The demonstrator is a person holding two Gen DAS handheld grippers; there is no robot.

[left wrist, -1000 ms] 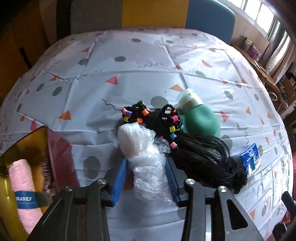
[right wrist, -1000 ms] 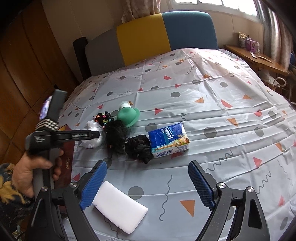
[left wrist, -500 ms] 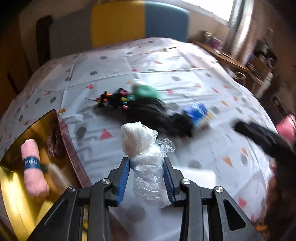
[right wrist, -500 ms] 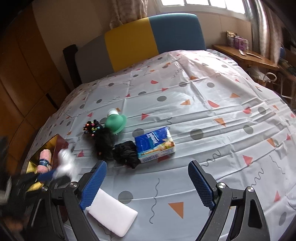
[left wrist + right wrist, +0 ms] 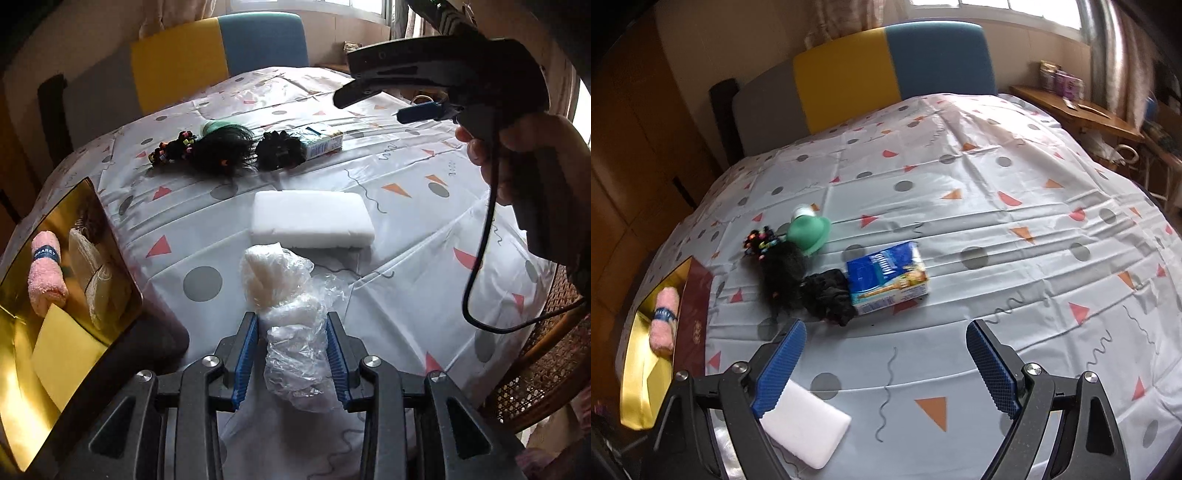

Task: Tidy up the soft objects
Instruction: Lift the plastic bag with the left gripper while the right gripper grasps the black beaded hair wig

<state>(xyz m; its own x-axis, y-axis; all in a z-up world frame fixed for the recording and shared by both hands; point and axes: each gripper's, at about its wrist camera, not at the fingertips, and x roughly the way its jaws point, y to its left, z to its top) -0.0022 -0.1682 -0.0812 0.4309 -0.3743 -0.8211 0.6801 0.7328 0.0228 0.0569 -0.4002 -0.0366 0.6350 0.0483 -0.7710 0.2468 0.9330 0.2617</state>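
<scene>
Left wrist view: left gripper (image 5: 291,354) clamped on crinkled plastic bag (image 5: 291,310), held above tablecloth (image 5: 406,258), just right of gold box (image 5: 55,332). White foam block (image 5: 310,219) beyond bag.

Right wrist view: right gripper (image 5: 884,365) spread wide, holding nothing, above tablecloth. Foam block beside its left finger; tissue pack (image 5: 886,277) beyond.

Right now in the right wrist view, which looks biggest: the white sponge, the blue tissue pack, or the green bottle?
1. white sponge, though it lies nearest the camera, so that may flatter it.
2. blue tissue pack, a close second.
3. green bottle, smallest.
</scene>
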